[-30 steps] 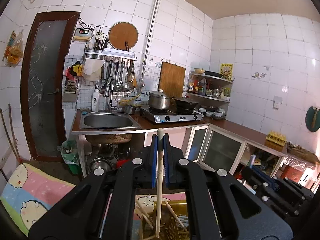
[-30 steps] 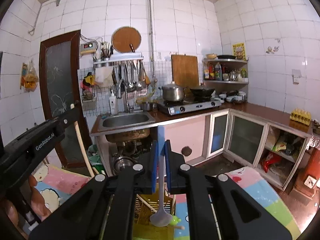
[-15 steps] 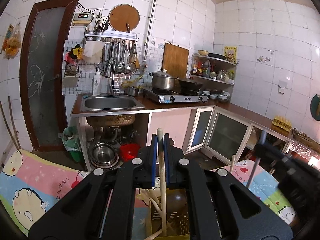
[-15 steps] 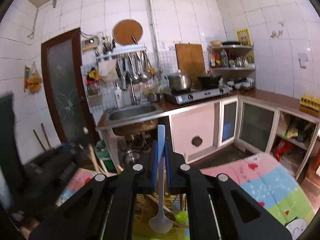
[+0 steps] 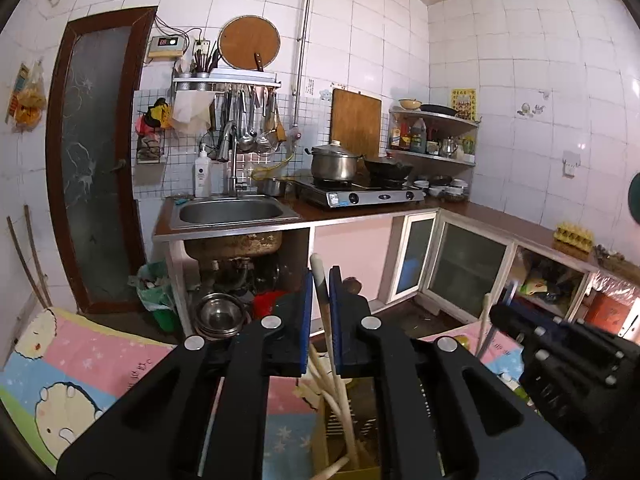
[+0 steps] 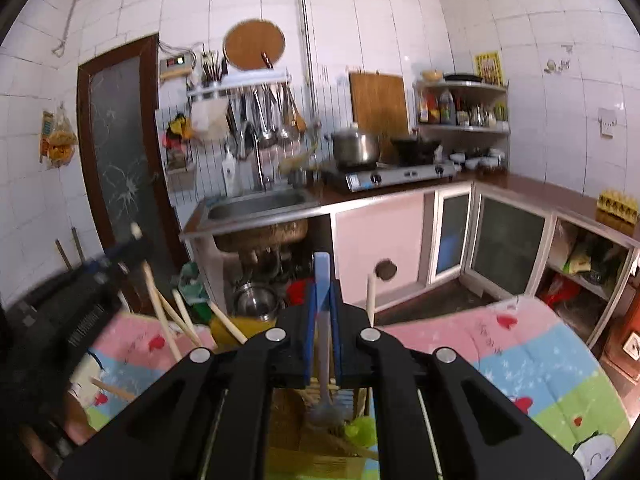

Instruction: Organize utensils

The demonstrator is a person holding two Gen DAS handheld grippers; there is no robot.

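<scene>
Item: wooden stick, clamped in my left gripper jaws; blue spoon in right gripper. Change: both lower vs. 1 s ago, tips now w/in yellow basket, frame bottom-centre. Release likely next.

Below my jaws a cartoon-printed play mat in pink, blue and green covers the floor. A yellow utensil basket stands on the mat. Beyond the mat, bare dark floor runs to the cabinets.
</scene>
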